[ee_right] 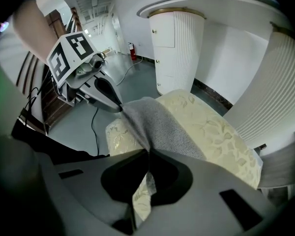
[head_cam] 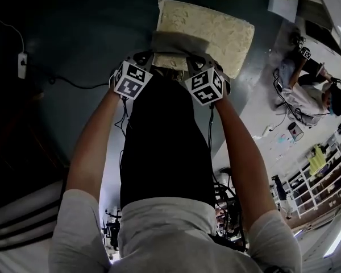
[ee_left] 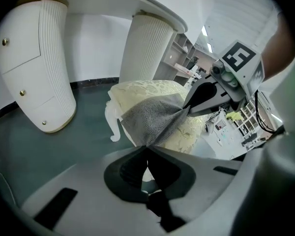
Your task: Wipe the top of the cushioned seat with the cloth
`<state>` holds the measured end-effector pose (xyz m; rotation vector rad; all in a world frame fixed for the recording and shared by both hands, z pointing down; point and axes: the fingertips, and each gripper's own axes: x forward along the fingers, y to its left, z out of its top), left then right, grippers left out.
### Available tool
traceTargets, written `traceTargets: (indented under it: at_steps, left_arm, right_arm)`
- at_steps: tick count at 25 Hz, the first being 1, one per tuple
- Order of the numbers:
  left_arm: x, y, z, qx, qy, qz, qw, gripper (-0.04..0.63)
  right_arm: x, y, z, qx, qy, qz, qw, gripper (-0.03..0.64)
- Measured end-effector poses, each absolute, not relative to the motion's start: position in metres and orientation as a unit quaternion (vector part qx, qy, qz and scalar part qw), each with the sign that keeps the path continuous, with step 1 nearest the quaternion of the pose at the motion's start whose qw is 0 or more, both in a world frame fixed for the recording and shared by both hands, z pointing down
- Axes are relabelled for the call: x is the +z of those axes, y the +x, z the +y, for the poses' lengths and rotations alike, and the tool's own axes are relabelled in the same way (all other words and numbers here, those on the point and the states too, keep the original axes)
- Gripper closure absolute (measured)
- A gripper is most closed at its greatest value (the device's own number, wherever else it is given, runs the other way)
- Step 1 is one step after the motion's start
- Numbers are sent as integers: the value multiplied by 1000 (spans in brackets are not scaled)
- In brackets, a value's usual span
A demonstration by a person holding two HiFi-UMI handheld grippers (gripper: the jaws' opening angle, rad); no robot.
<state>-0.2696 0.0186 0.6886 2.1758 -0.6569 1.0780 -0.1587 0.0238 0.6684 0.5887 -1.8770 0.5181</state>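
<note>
cushioned seat (head_cam: pixel 219 32) under grey cloth (head_cam: pixel 175 42), jaws of left gripper (ee_left: pixel 147 149) and right gripper (ee_right: pixel 148 152) shut on it

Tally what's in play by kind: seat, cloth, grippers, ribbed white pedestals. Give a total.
Cushioned seat: 1
Cloth: 1
Grippers: 2, the left gripper and the right gripper, each with its jaws shut on the cloth
Ribbed white pedestals: 2
Total: 6

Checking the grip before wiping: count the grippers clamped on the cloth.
2. The left gripper pinches one end of the cloth, the right gripper the other, over the cushioned seat.
</note>
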Motion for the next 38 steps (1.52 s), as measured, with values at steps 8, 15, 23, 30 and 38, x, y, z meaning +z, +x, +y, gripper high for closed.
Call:
traceTargets:
  at_steps: [8, 15, 23, 30, 38]
  left_arm:
    - [684, -270, 54, 410, 812, -265, 319, 578]
    - [690, -268, 85, 419, 801, -270, 332, 578]
    - [699, -264, 111, 434, 793, -267, 334, 578]
    - [703, -246, 118, 449, 795, -250, 322, 578]
    - [709, -212, 120, 462, 801, -217, 314, 578]
  right_arm:
    - [668, -159, 49, 215, 240, -791, 519, 601]
    - [670, -159, 76, 206, 212, -794, 532, 601]
    - [682, -153, 111, 198, 188, -790, 549, 601]
    - [693, -134, 121, 226, 220, -776, 547, 601]
    - [699, -100, 124, 260, 259, -762, 533, 601]
